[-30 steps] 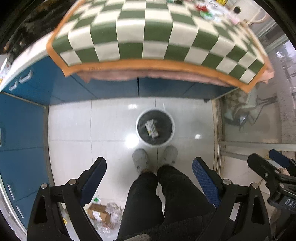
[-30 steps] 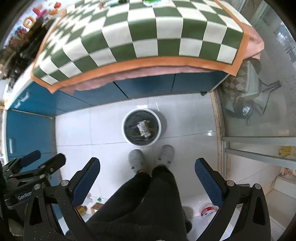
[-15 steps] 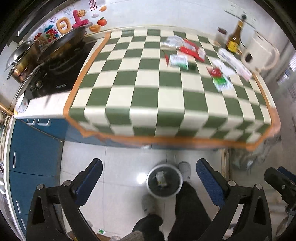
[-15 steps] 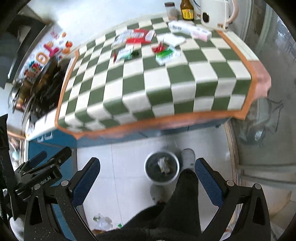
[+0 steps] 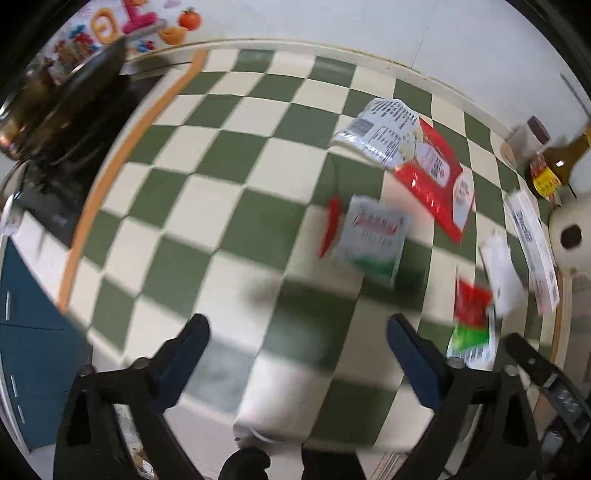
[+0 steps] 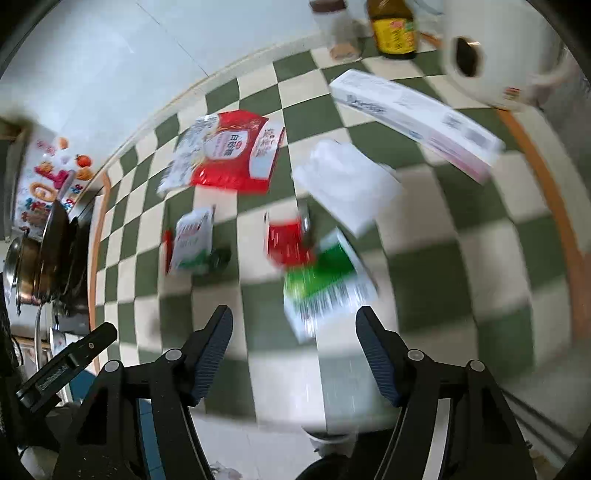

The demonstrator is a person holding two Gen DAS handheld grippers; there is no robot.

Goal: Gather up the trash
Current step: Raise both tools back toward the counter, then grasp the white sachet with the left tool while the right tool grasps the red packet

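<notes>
Motion blur leaves almost no print legible on the bench [image 6: 436,273]. A red bag [image 6: 236,151] carries white Chinese characters inside a pale round panel, too smeared to read with confidence. A white-and-green sachet [image 5: 373,236] shows a red band of characters, unreadable. The white packet [image 5: 384,125] bears a dense table of small black print and a barcode. A long white box [image 6: 413,110] shows blue lettering, illegible. The bottle [image 6: 393,31] has a yellow label, text unclear.
</notes>
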